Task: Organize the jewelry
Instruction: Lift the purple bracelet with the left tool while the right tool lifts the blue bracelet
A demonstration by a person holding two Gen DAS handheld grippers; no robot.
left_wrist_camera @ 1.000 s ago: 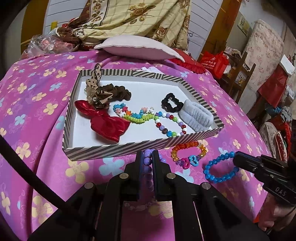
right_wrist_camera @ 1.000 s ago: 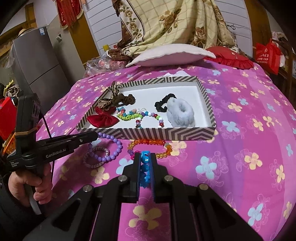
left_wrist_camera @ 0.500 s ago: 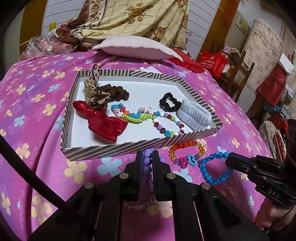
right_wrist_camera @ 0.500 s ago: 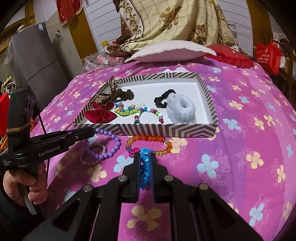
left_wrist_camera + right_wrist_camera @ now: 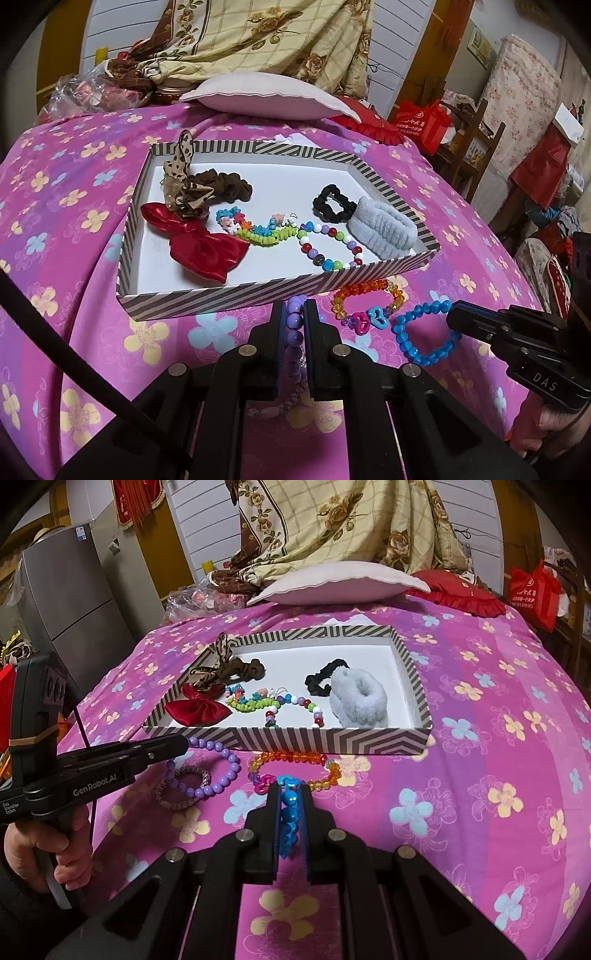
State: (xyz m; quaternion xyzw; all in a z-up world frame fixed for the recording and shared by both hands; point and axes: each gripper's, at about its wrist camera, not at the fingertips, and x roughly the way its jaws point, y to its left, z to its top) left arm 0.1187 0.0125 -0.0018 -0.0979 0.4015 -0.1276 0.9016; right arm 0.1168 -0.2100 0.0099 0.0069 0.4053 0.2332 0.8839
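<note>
My left gripper (image 5: 294, 306) is shut on a purple bead bracelet (image 5: 294, 334) that lies on the pink flowered bedspread just in front of the striped box (image 5: 236, 300). The right wrist view shows this bracelet's loop (image 5: 225, 771) hanging from the left gripper's tip (image 5: 184, 743). My right gripper (image 5: 290, 788) is shut on a blue bead bracelet (image 5: 289, 812), whose loop (image 5: 424, 332) rests on the spread to the right. An orange bead bracelet (image 5: 365, 293) with pink and blue charms lies loose between them. The box holds scrunchies, a red bow (image 5: 199, 247) and bead strings.
A braided pinkish bracelet (image 5: 184, 788) lies under the purple one. A pale pillow (image 5: 269, 98) and a red cushion (image 5: 458, 590) sit behind the box. A grey fridge (image 5: 74, 602) stands off the bed's left; chairs and bags crowd the right side.
</note>
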